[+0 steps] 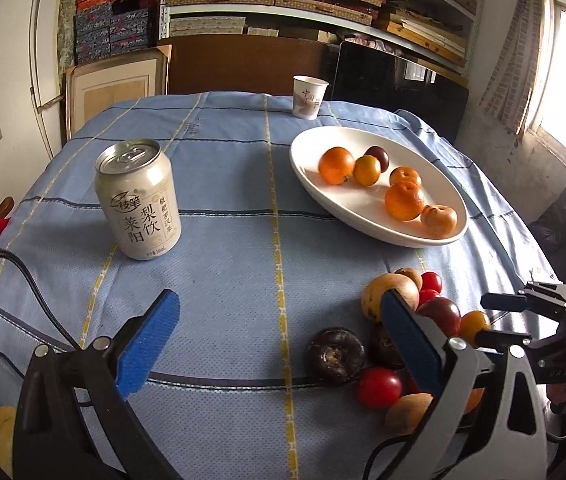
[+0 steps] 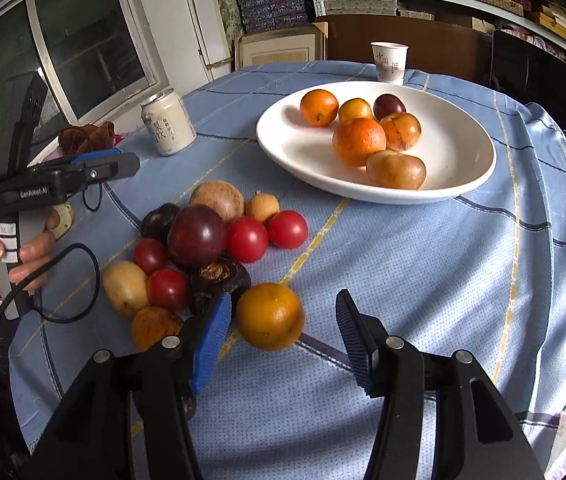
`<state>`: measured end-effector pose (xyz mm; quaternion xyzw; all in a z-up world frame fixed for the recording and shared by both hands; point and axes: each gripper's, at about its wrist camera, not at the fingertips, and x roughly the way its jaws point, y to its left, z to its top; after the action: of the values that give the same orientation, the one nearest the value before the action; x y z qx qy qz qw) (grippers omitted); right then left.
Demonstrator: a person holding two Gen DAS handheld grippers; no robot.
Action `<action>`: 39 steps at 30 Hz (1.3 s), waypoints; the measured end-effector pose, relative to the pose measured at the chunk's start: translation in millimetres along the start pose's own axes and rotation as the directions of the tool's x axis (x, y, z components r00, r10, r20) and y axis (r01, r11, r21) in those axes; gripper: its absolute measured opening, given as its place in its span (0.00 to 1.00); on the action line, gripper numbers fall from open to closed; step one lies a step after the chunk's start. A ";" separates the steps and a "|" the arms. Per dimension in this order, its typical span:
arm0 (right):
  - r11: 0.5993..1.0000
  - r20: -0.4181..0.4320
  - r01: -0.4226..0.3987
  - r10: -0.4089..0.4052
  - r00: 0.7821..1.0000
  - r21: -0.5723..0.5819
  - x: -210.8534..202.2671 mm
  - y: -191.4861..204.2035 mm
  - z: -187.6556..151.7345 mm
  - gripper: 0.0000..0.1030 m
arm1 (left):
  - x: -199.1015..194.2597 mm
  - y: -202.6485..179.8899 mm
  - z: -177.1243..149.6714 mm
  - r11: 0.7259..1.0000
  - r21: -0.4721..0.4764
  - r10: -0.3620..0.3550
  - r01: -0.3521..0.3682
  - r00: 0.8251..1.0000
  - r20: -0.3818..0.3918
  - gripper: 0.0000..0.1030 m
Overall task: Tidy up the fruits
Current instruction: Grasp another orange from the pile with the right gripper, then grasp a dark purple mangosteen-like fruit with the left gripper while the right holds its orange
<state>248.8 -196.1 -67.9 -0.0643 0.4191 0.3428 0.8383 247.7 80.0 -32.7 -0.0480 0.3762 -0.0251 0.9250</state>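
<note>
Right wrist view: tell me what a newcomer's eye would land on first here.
First, the loose heap of fruit on the blue tablecloth: red, dark purple and tan pieces crowded together at centre left. Just in front of it, an orange fruit sits apart, between the open fingers of the right gripper. Farther back, a white plate holds six more fruits.

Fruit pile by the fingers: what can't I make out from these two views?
- Left wrist view: the left gripper finger covers part of the fruit pile.
- Right wrist view: the right gripper finger hides the near dark fruit.
- Paper cup: contents not visible.
</note>
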 end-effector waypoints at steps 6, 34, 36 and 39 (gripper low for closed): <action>1.000 -0.014 -0.007 0.007 1.000 -0.016 2.8 3.2 -1.7 0.53 | 1.2 1.0 -0.7 1.000 -0.002 0.010 -0.010 1.000 -0.005 0.96; 0.996 -0.026 -0.020 0.023 0.999 0.084 6.1 -13.3 -0.6 0.37 | 32.2 -16.5 -19.8 0.991 0.061 -0.108 0.121 0.977 -0.186 0.52; 0.996 -0.024 -0.020 0.022 0.999 0.083 5.2 -13.0 -1.0 0.37 | 34.4 -17.0 -20.4 0.988 0.050 -0.136 0.148 0.970 -0.199 0.51; 0.997 -0.026 -0.018 0.020 0.999 0.081 5.7 -11.5 -0.5 0.37 | 43.5 -18.3 -22.4 0.977 0.011 -0.205 0.214 0.948 -0.243 0.50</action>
<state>258.0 -202.0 -74.6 -0.0310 0.4443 0.3327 0.8312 263.0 56.6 -76.9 -0.0672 0.4779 -0.1356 0.8653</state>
